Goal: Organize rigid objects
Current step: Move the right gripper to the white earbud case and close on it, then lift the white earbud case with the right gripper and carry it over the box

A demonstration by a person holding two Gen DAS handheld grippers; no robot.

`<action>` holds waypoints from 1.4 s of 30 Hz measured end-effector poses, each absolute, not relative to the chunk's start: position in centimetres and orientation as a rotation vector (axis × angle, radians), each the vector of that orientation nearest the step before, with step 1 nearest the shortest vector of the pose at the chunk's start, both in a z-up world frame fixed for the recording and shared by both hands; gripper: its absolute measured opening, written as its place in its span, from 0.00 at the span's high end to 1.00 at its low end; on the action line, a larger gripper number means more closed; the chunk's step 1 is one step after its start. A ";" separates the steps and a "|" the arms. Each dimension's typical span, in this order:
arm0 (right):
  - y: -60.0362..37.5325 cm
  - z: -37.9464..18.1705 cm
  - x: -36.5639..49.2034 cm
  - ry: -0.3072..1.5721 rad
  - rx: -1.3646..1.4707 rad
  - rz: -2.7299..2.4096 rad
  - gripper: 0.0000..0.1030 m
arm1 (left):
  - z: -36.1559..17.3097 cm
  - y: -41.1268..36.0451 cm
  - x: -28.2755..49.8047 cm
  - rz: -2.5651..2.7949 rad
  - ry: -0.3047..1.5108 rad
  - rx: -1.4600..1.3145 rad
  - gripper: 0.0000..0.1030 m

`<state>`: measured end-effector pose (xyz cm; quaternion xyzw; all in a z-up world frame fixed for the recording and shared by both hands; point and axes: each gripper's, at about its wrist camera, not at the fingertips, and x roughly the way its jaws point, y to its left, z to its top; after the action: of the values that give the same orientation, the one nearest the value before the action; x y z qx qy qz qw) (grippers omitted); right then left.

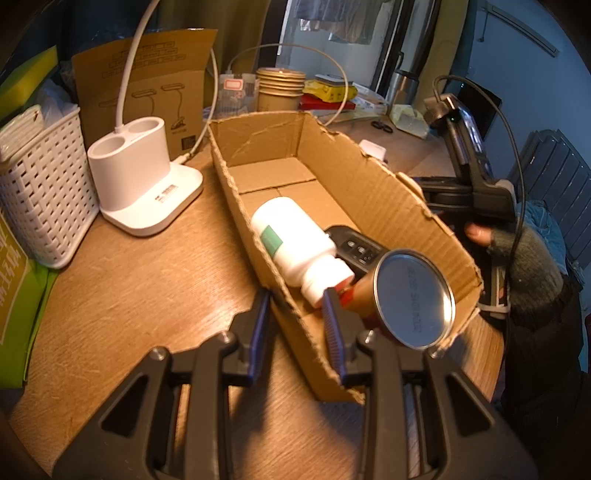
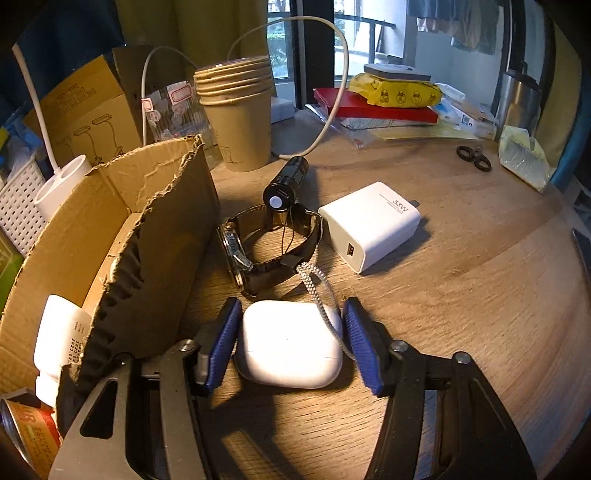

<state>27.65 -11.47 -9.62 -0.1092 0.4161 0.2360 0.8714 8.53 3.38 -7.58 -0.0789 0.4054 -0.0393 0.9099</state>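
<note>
Between the right gripper (image 2: 291,343) pads on the surface lies the earbud case (image 2: 290,345), jaws half open and not yet pressing. It looks light, hard and slick; grip its flat sides. Its long axis runs across the jaws, lanyard (image 2: 317,291) trailing away.

Left gripper (image 1: 295,332) pinches the box (image 1: 258,229) wall.

A lived-in home room is showing here: laundry (image 1: 347,22) is hanging by the window, a radiator (image 1: 554,177) is standing at the wall, and paper cups (image 2: 236,110), a phone charger (image 2: 369,225) and scissors (image 2: 474,158) are cluttering the wooden counter (image 2: 461,295).
</note>
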 end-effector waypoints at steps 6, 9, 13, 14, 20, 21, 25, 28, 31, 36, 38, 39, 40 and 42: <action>-12.3 -9.1 26.8 0.838 -0.216 0.463 0.45 | -7.6 3.4 8.5 -0.081 0.836 -0.163 0.70; -13.4 -8.7 26.0 0.822 -0.208 0.441 0.45 | -7.6 3.4 8.6 -0.081 0.836 -0.163 0.70; -14.8 -8.6 24.2 0.822 -0.210 0.445 0.45 | -7.6 3.4 8.5 -0.080 0.836 -0.163 0.70; -15.0 -8.7 23.9 0.822 -0.214 0.445 0.45 | -7.6 3.4 8.5 -0.081 0.836 -0.163 0.70; -16.4 -8.6 21.3 0.823 -0.261 0.461 0.45 | -7.6 3.4 8.5 -0.081 0.836 -0.163 0.70; -16.6 -8.6 21.0 0.822 -0.267 0.462 0.45 | -7.6 3.5 8.6 -0.081 0.836 -0.163 0.70; -17.0 -8.9 20.5 0.836 -0.294 0.465 0.45 | -7.6 3.4 8.5 -0.081 0.836 -0.163 0.70; -17.3 -9.1 20.6 0.844 -0.297 0.454 0.45 | -7.6 3.4 8.5 -0.081 0.836 -0.163 0.70; -17.5 -9.2 20.7 0.848 -0.284 0.449 0.44 | -7.6 3.4 8.5 -0.081 0.836 -0.163 0.70; -17.7 -8.6 20.3 0.808 -0.280 0.422 0.42 | -7.6 3.5 8.6 -0.081 0.836 -0.164 0.70; -17.8 -7.8 19.8 0.777 -0.275 0.423 0.42 | -7.6 3.4 8.5 -0.081 0.836 -0.164 0.70; -17.8 -7.4 19.4 0.758 -0.281 0.426 0.42 | -7.6 3.4 8.5 -0.081 0.836 -0.163 0.70; -17.8 -7.1 19.1 0.745 -0.288 0.430 0.42 | -7.6 3.4 8.5 -0.081 0.836 -0.163 0.70; -17.6 -6.7 18.2 0.731 -0.314 0.447 0.42 | -7.6 3.4 8.5 -0.081 0.836 -0.163 0.70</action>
<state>18.24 -17.61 -6.75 -0.1515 0.3529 0.2157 0.8978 8.53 3.40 -7.57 -0.0792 0.4053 -0.0391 0.9099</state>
